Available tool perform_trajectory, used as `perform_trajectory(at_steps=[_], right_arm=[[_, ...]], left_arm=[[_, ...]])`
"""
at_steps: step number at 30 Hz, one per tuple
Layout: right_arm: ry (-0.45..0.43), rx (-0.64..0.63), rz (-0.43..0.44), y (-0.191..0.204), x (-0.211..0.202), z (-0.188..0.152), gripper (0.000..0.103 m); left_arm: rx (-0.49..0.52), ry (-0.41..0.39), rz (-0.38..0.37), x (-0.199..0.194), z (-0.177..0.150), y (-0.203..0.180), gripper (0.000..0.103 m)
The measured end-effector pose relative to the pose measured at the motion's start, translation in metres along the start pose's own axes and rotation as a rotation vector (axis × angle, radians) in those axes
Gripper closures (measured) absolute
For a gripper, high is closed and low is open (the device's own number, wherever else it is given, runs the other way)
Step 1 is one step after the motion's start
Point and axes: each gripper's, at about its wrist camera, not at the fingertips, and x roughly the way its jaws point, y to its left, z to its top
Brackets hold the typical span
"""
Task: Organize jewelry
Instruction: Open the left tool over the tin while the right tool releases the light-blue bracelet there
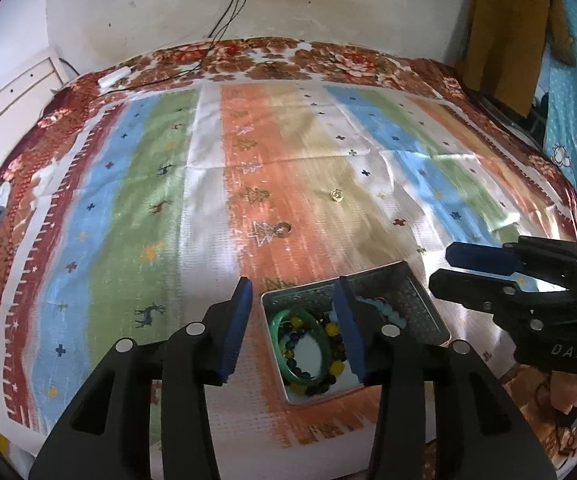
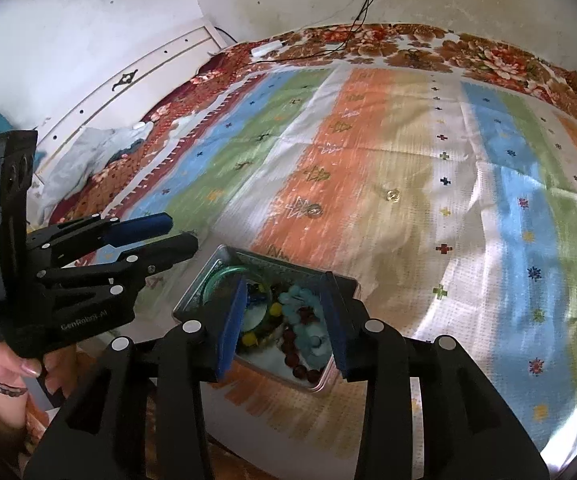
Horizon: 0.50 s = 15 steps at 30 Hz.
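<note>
An open metal tin (image 1: 267,312) (image 2: 192,300) sits on the striped cloth near the front. It holds a green bangle (image 1: 277,322) (image 2: 224,274), coloured bead bracelets (image 1: 330,330), turquoise beads (image 2: 308,336) and dark red beads (image 2: 293,357). A gold ring (image 1: 336,195) (image 2: 393,195) and a silver ring (image 1: 283,230) (image 2: 315,211) lie loose on the cloth beyond the tin. My left gripper (image 1: 292,286) (image 2: 182,232) is open over the tin's left part, with nothing between its pads. My right gripper (image 2: 285,280) (image 1: 444,268) is open over the tin's right part, also holding nothing.
The striped cloth (image 1: 160,184) covers a floral bedspread (image 1: 328,60). A white adapter with black cables (image 1: 114,77) lies at the back. A mustard garment (image 1: 504,28) hangs at the back right, and white furniture (image 1: 8,96) stands to the left. A hand (image 2: 28,368) holds the left gripper.
</note>
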Motion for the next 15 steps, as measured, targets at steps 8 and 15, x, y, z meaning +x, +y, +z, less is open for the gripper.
perform_trajectory(at_steps=[8, 15], right_arm=[[0.003, 0.015, -0.045, -0.012, 0.004, 0.004, 0.063], [-0.001, 0.045, -0.068, -0.025, 0.007, 0.010, 0.062]], left_arm=[[-0.022, 0.012, 0.013, 0.006, 0.004, 0.008, 0.054], [-0.029, 0.030, 0.015, 0.014, 0.008, 0.012, 0.050]])
